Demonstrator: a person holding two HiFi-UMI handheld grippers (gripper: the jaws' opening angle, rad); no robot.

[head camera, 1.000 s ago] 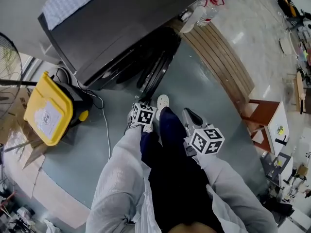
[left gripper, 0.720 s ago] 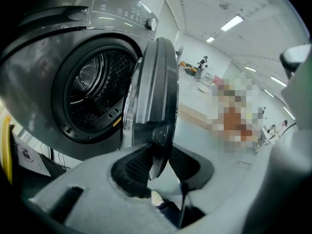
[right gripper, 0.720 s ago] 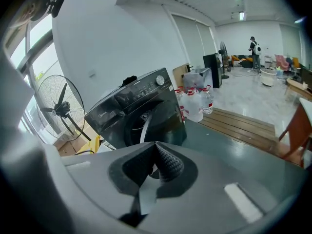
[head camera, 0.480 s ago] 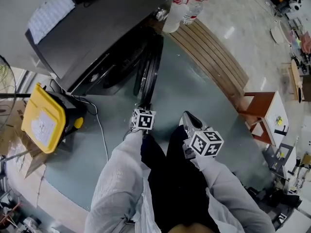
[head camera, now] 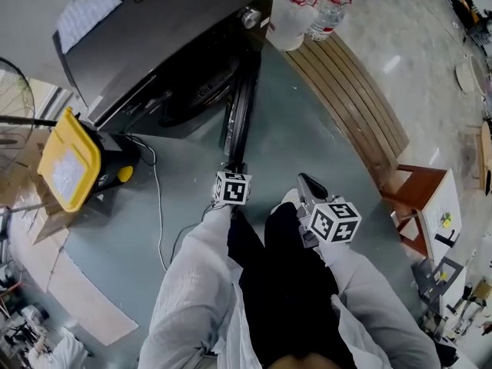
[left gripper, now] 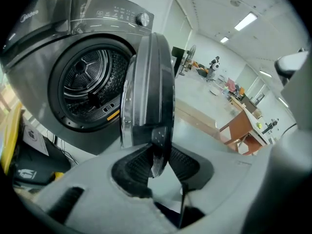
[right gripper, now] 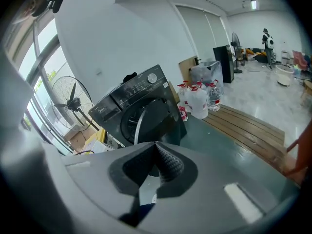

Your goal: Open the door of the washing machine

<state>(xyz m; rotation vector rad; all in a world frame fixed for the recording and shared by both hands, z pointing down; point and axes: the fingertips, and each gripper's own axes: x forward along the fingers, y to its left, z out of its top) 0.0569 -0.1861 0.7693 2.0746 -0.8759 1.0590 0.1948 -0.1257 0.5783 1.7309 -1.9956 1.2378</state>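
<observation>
**A:** At the washing machine (left gripper: pixel 53 38), what has your left gripper got hold of?

**B:** My left gripper (left gripper: pixel 157 165) is clamped on the lower rim of the door (left gripper: pixel 148 87). The two ribbed pads press on it from either side, so the jaws stand only as far apart as the rim is thick.

**A:** And where does the door stand?

**B:** Swung well out from the machine's front, edge-on to me. The opening is uncovered, and in the left gripper view I can see straight into the drum (left gripper: pixel 90 82), just left of the door.

**A:** Your right gripper?

**B:** My right gripper (right gripper: pixel 157 149) has its jaws together, tips meeting, with nothing between them. I hold it beside the left one, to the right of the door and apart from it, aimed toward the machine.

**A:** What else is near?

**B:** A yellow container (head camera: pixel 69 160) sits on the floor to the machine's left. Some water bottles (head camera: pixel 296 14) stand at its right corner, next to a slatted wooden platform (head camera: pixel 350 91).
</observation>
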